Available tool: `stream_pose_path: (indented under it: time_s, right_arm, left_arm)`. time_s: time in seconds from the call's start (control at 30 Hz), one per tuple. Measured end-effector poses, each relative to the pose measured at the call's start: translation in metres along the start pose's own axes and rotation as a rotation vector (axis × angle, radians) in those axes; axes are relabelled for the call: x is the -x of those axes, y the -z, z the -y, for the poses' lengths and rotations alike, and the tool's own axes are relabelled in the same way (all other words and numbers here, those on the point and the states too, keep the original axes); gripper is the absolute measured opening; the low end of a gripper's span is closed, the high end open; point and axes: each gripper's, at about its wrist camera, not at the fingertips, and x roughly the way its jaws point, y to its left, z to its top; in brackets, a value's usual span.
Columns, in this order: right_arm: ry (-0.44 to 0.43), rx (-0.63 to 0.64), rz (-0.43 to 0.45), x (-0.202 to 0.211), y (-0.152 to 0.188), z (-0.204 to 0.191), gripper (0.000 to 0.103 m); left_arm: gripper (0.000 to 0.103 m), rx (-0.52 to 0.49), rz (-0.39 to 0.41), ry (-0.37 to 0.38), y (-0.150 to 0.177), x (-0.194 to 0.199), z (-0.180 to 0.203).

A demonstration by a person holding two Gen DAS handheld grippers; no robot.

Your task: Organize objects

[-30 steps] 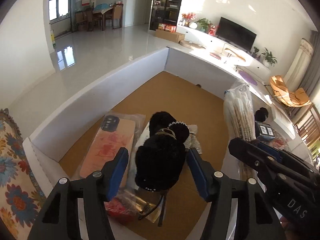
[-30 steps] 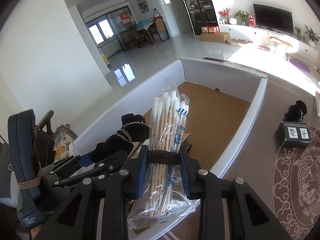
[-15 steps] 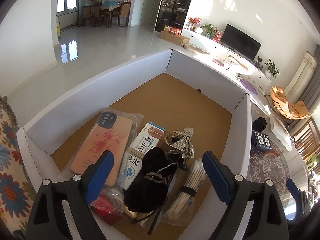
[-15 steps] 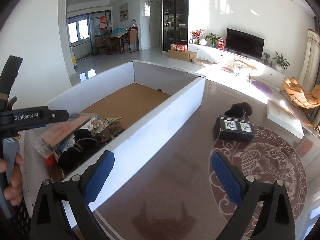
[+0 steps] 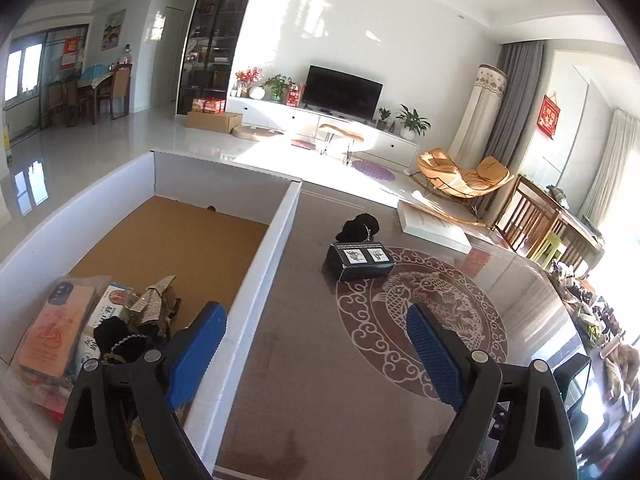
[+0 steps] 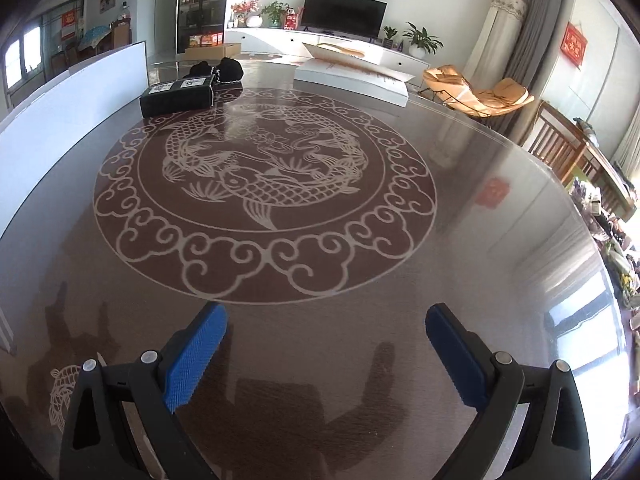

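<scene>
Our left gripper point(image 5: 316, 352) has its fingers spread wide and empty, astride the white box wall point(image 5: 256, 280); their opening has only just widened. Ahead of them the black case point(image 5: 359, 260) and dark pouch point(image 5: 358, 227) sit on the surface point(image 6: 460, 208). Our right gripper point(image 6: 326, 354) gapes empty too.

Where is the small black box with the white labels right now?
In both views the black box sits on the table outside the white bin, just in front of a black fabric item.
</scene>
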Motion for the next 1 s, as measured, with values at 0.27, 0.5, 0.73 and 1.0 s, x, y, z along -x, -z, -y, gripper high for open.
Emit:
stream_pose_path:
  time_s: [0.27,0.5,0.73,1.0]
  right_arm:
    - [-0.040,-0.062,-0.013,-0.005,-0.001,0.007,0.103]
    - [-0.113,-0.124,-0.041,-0.012,-0.001,0.016,0.103]
    - [-0.113,-0.124,-0.042,-0.012,-0.001,0.014,0.103]
    - [-0.114,-0.125,-0.042,-0.012,-0.001,0.014,0.103]
  left_arm:
    - [0.092,-0.117,-0.168,0.107,0.040,-0.043,0.069]
    - [0.092,-0.217,-0.331,0.027,0.082,-0.091,0.091]
    - [0.092,-0.235,-0.393,-0.047,0.102,-0.111,0.083]
    - [0.092,-0.233,-0.415,-0.069,0.108,-0.116,0.080]
